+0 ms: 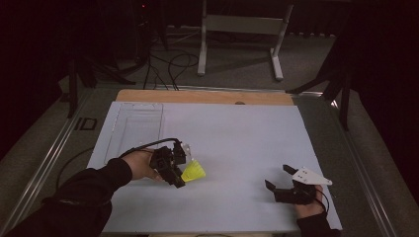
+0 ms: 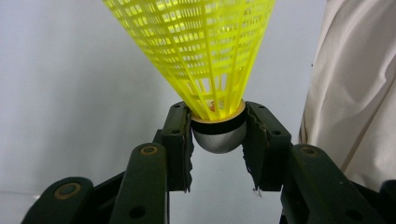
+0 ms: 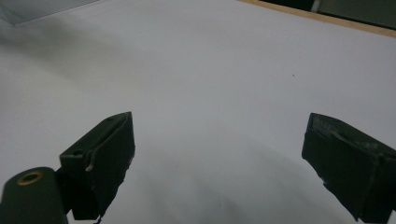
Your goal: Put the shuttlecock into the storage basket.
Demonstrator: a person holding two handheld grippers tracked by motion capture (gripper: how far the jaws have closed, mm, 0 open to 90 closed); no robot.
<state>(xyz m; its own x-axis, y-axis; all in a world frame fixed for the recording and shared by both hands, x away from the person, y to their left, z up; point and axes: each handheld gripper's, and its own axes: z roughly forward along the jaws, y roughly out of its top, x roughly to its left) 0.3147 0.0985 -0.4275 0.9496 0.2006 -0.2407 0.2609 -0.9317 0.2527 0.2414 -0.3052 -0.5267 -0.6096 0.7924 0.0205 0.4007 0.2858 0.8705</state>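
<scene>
At the far left of the counter [image 1: 237, 133] lay a clear tray [image 1: 136, 129], flat on the white sheet and empty as far as I could see. Just nearer me, my left hand [image 1: 143, 165] came in from the bottom left in a dark sleeve and carried my left gripper [image 1: 179, 174], its cable looping back over the wrist. That gripper was pinching a yellow shuttlecock [image 1: 193, 172] by its cap: in the left gripper view the two pads pressed on either side of the round grey cap [image 2: 219, 136], and the yellow mesh skirt [image 2: 196, 42] flared up and away from the jaws. From above, the shuttlecock sat in the left half of the counter, towards my edge, with its skirt pointing right; I could not tell whether it touched the sheet. A pale cloth [image 2: 359, 93] hung at the right edge of the left gripper view.

Well apart, near the front right corner, my right hand [image 1: 309, 207] held my right gripper [image 1: 276, 177] low over the counter, grey plate on top. Its jaws were spread wide with only bare white sheet between them.
</scene>
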